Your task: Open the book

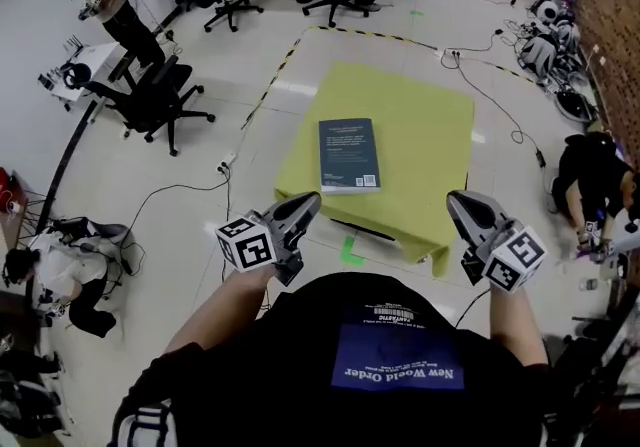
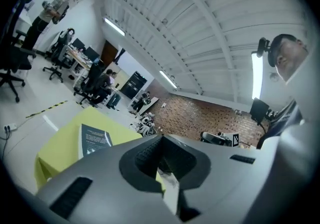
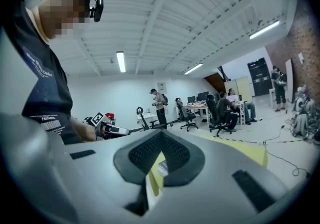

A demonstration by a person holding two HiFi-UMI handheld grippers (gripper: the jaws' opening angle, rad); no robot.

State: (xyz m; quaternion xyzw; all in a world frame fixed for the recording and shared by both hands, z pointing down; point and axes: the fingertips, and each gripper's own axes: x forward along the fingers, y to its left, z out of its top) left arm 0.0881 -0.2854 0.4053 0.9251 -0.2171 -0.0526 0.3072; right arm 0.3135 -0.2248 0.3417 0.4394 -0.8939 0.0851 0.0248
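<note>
A dark teal book [image 1: 349, 155] lies closed and flat on the left half of a low table under a yellow-green cloth [image 1: 425, 125]. My left gripper [image 1: 308, 203] hovers short of the table's near edge, below the book, its jaws together with nothing in them. My right gripper [image 1: 457, 201] hangs over the table's near right corner, also shut and empty. In the left gripper view the book [image 2: 95, 139] shows on the cloth [image 2: 57, 154] beyond the closed jaws of the left gripper [image 2: 161, 140]. The right gripper view looks across the cloth [image 3: 250, 152] past the closed right gripper [image 3: 160, 136].
Black office chairs [image 1: 150, 100] stand left of the table, and desks with seated people are at the back. Cables [image 1: 500, 105] trail over the floor to the right, where a person [image 1: 590, 180] crouches. Hazard tape [image 1: 270, 85] and a green floor mark [image 1: 350, 253] lie near the table.
</note>
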